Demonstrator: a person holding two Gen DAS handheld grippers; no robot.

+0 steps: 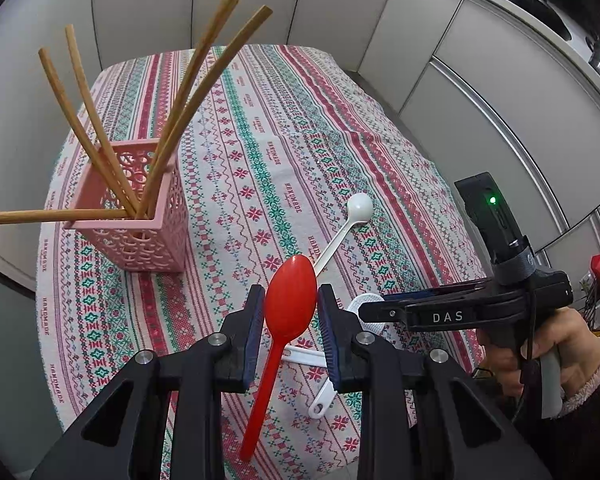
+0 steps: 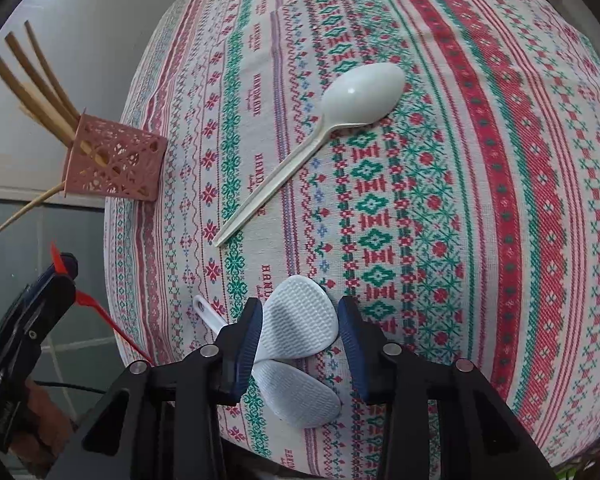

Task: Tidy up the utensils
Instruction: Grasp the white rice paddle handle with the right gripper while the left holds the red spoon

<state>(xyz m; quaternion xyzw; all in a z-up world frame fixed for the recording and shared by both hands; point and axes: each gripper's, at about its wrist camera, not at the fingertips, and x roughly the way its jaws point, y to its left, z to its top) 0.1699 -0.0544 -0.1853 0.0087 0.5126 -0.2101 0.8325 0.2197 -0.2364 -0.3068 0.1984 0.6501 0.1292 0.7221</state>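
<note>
My left gripper is shut on the bowl of a red plastic spoon, whose handle hangs down toward the camera above the patterned tablecloth. To its left stands a pink lattice basket holding several wooden chopsticks. Two white rice paddles lie crossed near the front edge. My right gripper straddles the head of the upper paddle, its pads meeting both edges. The lower paddle lies beneath. A white spoon rests further out on the cloth.
The left gripper with the red spoon shows at the right wrist view's left edge, off the table's side. The basket sits at the table's far left corner. Grey cabinet panels flank the table. A hand holds the right gripper's handle.
</note>
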